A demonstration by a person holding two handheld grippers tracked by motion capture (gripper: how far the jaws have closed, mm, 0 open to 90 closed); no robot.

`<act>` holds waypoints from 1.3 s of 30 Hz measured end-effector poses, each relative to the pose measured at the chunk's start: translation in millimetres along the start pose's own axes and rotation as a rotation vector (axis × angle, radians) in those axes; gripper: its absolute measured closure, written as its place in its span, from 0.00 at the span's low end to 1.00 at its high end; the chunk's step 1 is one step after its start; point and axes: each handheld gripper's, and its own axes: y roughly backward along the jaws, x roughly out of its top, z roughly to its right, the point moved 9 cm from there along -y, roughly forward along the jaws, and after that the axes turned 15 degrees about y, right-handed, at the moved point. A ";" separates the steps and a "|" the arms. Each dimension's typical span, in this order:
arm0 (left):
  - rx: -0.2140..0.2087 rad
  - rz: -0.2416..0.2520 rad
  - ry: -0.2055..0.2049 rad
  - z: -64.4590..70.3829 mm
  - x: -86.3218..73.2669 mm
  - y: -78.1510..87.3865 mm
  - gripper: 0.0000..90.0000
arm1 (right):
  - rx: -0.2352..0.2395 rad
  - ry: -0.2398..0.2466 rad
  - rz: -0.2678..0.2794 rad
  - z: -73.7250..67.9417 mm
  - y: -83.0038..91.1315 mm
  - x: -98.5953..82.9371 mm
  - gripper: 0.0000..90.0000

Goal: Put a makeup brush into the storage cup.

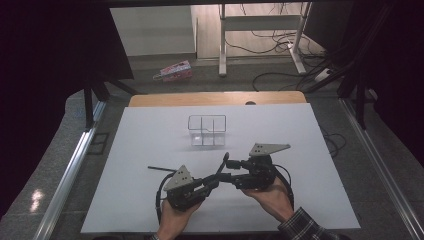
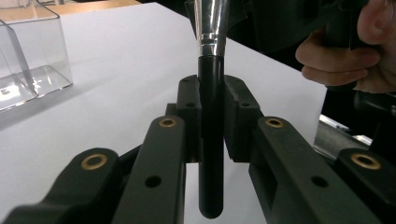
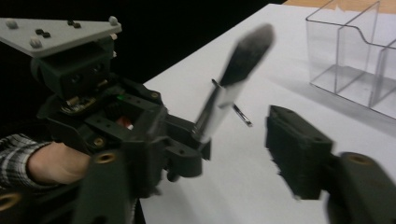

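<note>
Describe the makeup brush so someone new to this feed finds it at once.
Start at the white table, then go to the left gripper near its front edge. The makeup brush stands clamped in its jaws: black handle, shiny silver ferrule, dark bristle tip. The thin dark stick lying flat nearby has no bristles, and the clear organizer sits farther back.

No legible writing

We can read no text, label, brand or number; the pink packet (image 1: 173, 71) on the floor beyond the table carries print too small for us to read.
</note>
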 end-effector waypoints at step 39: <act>0.187 -0.164 -0.088 -28.8 -3.8 15.9 0.11 | -0.022 -0.005 0.024 14.1 9.6 3.3 0.87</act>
